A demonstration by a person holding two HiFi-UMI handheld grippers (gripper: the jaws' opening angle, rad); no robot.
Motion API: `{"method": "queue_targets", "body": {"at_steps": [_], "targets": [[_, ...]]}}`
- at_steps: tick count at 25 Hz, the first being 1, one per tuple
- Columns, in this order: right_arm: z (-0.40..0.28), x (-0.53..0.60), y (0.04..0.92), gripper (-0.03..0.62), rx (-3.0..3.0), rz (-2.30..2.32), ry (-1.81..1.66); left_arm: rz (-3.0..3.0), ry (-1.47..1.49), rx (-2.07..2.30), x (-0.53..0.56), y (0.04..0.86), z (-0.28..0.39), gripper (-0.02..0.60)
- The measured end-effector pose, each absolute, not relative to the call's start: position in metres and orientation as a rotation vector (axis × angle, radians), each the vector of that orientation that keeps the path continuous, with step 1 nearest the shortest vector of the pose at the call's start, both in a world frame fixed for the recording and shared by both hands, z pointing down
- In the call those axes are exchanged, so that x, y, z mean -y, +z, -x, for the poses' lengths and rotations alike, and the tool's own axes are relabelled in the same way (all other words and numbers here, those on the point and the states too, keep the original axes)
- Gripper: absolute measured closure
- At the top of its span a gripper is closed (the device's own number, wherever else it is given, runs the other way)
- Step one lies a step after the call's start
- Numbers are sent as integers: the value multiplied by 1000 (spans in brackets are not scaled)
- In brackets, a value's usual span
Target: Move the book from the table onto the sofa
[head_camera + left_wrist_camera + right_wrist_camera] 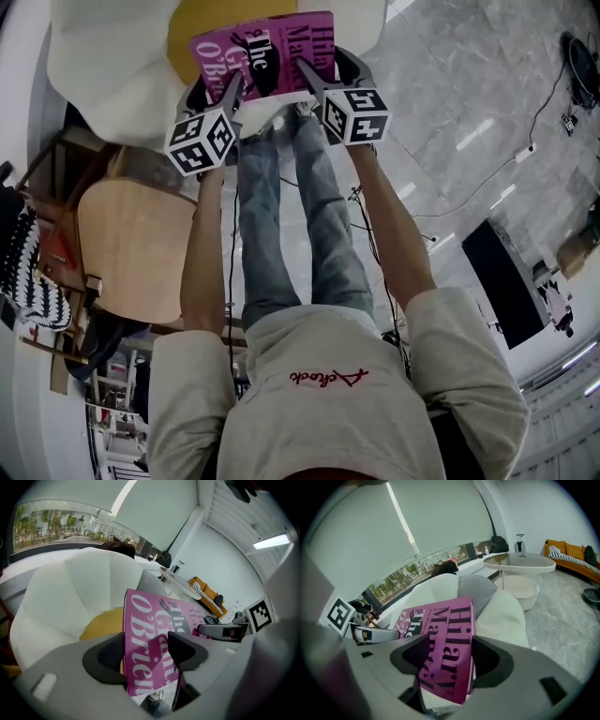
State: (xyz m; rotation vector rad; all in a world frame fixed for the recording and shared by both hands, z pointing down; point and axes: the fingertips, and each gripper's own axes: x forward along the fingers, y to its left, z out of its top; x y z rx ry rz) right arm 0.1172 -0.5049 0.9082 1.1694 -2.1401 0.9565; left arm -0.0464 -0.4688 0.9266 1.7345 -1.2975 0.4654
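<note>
Pale marble floor [469,103] across right side of head view. Big white sofa [103,66] at top left, also filling left gripper view [70,597] and right gripper view [501,616]. Person standing right in front of it, blue jeans [281,216], both forearms stretched forward. Round-cornered wooden table [131,248] down at left, well apart from book. Yellow cushion [202,23] on sofa seat, seen again in left gripper view [101,625]. Grey cushion [476,592] against sofa back.

Magenta book [272,52], cover up, white and black lettering, off the table and up in the air at sofa's front. Far part over yellow cushion, near edge over floor and shoes. Contact with cushion not readable.

Left gripper [230,94] clenched on book's near left corner: book [154,639] pinched between both dark pads, jaws [145,653] tight on cover and underside. Right gripper [314,80] likewise clamped on near right corner: book [445,653] wedged between pads, jaws [447,658] closed on it. Each gripper visible in the other's view, at book's opposite edge.

Marker cubes behind jaws, left cube [200,141], right cube [356,114].
</note>
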Motion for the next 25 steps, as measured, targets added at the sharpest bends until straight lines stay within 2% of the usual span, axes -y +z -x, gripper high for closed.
{"method": "queue_targets", "body": {"at_steps": [25], "targets": [[-96,543,1056,332,2056,-1114,1048,-1649,537,1263,506,1069,67,305]]}}
